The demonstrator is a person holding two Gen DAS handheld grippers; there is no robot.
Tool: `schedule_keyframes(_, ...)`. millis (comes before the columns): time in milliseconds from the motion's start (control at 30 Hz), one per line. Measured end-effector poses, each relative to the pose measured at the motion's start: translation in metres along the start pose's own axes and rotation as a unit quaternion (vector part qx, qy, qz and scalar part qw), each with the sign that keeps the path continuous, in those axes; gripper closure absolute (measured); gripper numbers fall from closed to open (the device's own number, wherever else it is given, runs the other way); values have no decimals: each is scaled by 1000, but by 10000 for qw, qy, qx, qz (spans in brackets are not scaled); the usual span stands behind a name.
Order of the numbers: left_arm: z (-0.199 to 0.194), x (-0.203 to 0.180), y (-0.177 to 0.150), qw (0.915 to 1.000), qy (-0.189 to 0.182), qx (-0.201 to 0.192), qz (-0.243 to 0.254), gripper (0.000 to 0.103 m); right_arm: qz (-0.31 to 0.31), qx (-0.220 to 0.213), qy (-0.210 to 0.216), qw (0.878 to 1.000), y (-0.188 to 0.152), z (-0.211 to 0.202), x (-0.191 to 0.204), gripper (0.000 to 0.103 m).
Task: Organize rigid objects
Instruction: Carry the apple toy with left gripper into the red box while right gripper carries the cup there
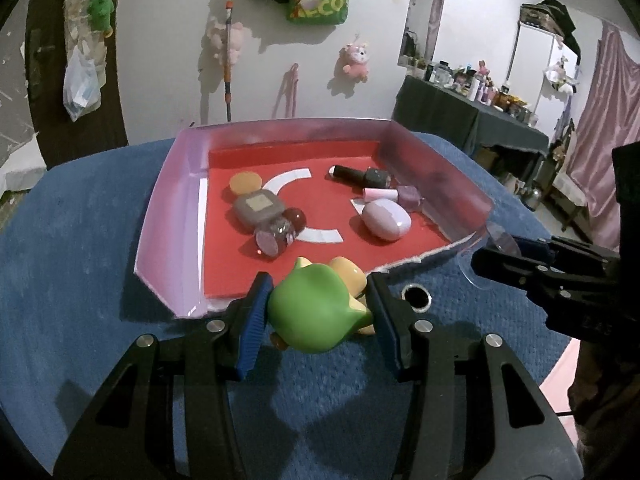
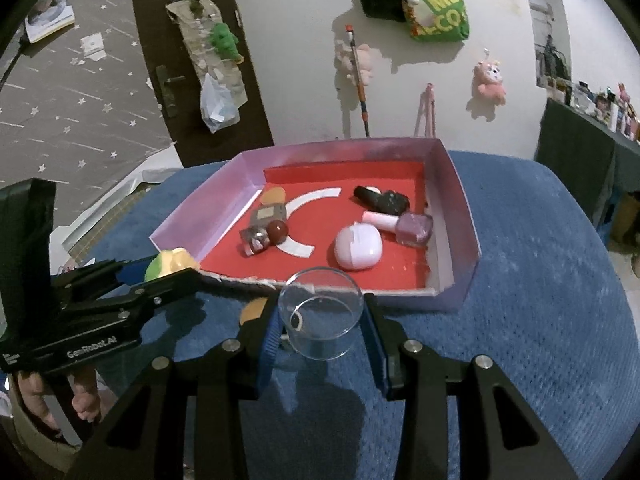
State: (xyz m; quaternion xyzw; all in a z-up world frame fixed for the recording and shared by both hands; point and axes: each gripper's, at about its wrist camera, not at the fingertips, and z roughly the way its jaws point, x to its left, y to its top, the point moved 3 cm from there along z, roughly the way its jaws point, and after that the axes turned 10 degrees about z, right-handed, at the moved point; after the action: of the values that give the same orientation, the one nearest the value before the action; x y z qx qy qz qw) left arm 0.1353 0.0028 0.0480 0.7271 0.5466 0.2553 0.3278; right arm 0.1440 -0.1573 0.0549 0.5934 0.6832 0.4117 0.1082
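Between left claw [image 1: 318, 312] pads, green toy [image 1: 316, 312], right claw [image 2: 320, 320] gripping clear cup [image 2: 322, 312]

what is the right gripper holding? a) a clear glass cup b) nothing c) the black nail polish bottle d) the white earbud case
a: the right gripper is closed on the clear glass cup just outside the tray, while the white earbud case lies inside it.
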Motion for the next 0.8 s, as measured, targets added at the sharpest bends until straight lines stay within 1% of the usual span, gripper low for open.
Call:
schedule_keyframes(133,7,1,9,10000,-57,36,30,57,-28,91,140,9999,13,7,1,61)
schedule_keyframes(367,25,7,23,9999,-95,126,45,57,-49,286,148,9995,32,29,-5,61)
schedule_keyframes(567,49,15,24,9992,-142,385,8,57,9,558,231,9982,41,57,-8,61)
schedule_keyframes(800,70,21,18,9971,-333,685,-52,57,-78,934,274,9952,41,86,-5,61)
